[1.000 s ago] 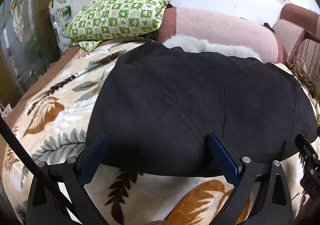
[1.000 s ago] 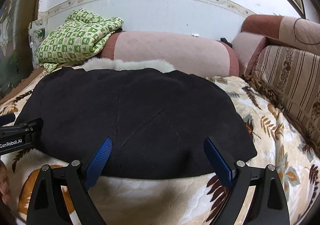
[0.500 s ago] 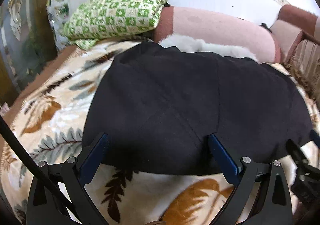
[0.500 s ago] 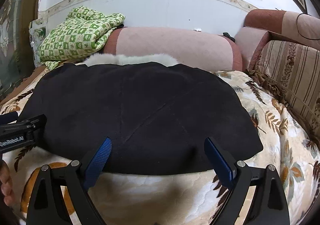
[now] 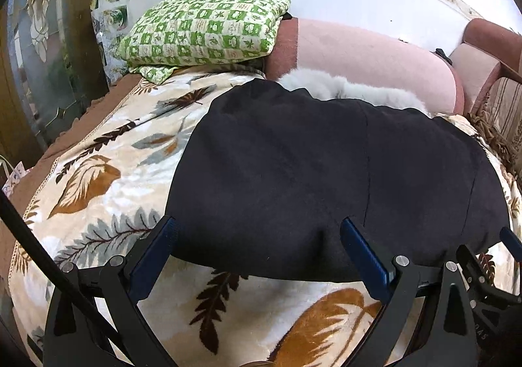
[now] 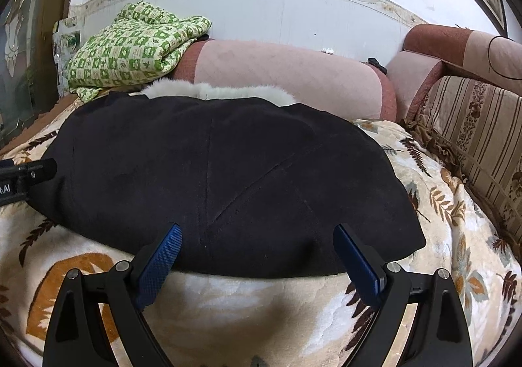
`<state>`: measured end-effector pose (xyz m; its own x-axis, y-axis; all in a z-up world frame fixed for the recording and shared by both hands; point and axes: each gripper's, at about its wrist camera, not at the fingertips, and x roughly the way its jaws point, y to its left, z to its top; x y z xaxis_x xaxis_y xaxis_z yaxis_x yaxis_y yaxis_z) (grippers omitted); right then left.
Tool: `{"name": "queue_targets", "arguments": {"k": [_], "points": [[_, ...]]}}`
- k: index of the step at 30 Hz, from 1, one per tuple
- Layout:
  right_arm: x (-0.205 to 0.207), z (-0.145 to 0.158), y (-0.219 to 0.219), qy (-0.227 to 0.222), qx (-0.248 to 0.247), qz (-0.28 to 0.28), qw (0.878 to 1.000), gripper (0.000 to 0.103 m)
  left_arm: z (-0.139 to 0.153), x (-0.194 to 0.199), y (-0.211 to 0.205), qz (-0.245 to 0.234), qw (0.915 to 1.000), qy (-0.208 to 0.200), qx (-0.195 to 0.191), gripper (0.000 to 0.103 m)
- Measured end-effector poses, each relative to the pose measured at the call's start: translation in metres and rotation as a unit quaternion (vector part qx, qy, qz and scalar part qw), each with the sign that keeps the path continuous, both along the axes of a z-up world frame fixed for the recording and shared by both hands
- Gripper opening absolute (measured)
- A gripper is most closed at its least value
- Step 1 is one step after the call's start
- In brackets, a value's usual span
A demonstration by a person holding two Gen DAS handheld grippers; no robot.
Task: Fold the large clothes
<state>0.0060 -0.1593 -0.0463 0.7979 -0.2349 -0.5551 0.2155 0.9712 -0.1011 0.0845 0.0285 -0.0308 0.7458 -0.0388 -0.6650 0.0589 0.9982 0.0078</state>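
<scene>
On the bed, over a cream plush blanket with brown and grey leaf print [image 5: 107, 177], lies a large black coat [image 5: 326, 171] spread flat, its white fur collar [image 6: 215, 91] toward the pink bolster [image 6: 287, 76]; left gripper [image 5: 257, 235] hovers at the coat's near hem, jaws wide, holding nothing; right gripper [image 6: 257, 241] likewise at the near hem, jaws wide and empty; a folded green-and-cream checked quilt [image 5: 205, 27] rests at the far left corner, apart from the coat.
</scene>
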Motion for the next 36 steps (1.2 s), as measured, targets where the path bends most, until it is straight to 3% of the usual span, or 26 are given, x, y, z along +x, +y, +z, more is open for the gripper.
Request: {"name": "queue_targets", "arguments": {"k": [25, 36], "points": [[0.006, -0.01, 0.007, 0.034, -0.006, 0.007, 0.999, 0.096, -0.02, 0.012, -0.003, -0.016, 0.9981, 0.056, -0.023, 0.099], [0.009, -0.012, 0.003, 0.046, -0.004, -0.008, 0.999, 0.096, -0.022, 0.013, -0.002, -0.014, 0.9976, 0.061, -0.027, 0.099]]}}
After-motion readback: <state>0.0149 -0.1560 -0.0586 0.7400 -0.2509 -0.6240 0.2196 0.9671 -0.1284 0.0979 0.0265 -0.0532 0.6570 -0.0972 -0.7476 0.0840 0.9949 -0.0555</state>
